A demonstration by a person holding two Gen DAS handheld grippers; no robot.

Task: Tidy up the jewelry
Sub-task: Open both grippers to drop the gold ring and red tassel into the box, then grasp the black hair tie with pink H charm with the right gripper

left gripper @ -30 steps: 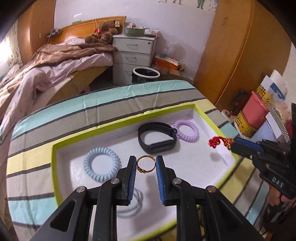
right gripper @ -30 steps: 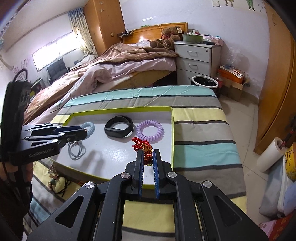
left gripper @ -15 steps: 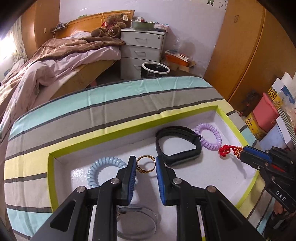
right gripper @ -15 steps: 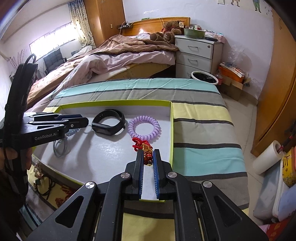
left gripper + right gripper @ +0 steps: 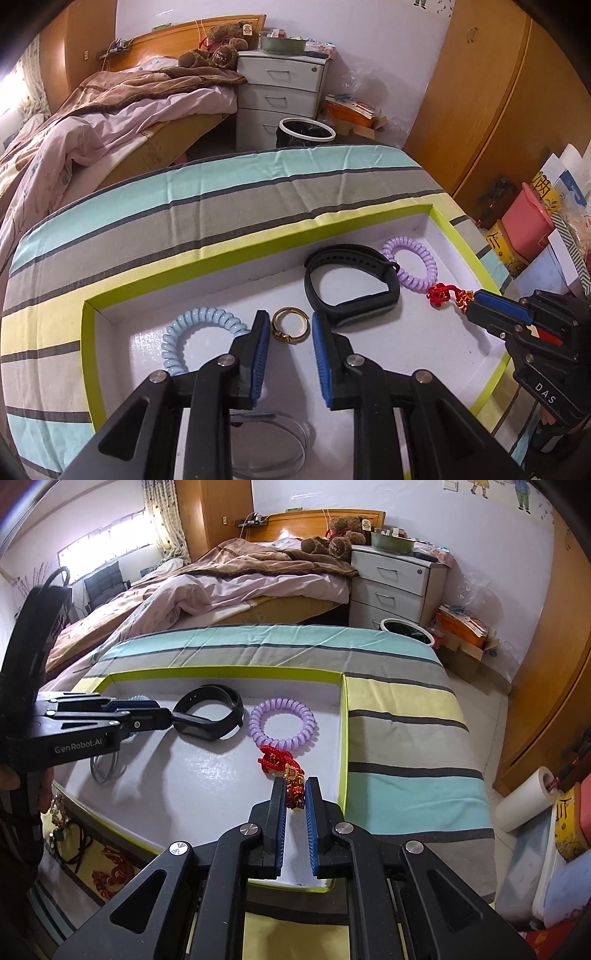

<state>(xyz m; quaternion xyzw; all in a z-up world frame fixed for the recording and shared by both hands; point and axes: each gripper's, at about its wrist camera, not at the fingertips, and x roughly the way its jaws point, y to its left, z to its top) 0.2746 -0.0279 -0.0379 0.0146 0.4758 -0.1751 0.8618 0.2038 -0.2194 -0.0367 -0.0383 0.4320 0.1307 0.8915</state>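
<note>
Jewelry going down into the tray, both hands lower than a second ago.

Tray (image 5: 207,275), white inside with a lime-green rim, sits on the striped cloth and already holds the black band (image 5: 351,291), the purple coil (image 5: 410,264), the blue coil (image 5: 195,336) and a clear bangle (image 5: 269,443). Left gripper (image 5: 286,332) has come down close over the tray floor, and its jaws are now opening around the gold ring (image 5: 290,325), which lies between the pads with gaps on both sides, so the ring looks delivered. Right gripper (image 5: 295,794) has sunk too but stays clenched on the red-and-gold charm (image 5: 284,771), whose knotted end touches the purple coil; releasing it seems the step left.
</note>
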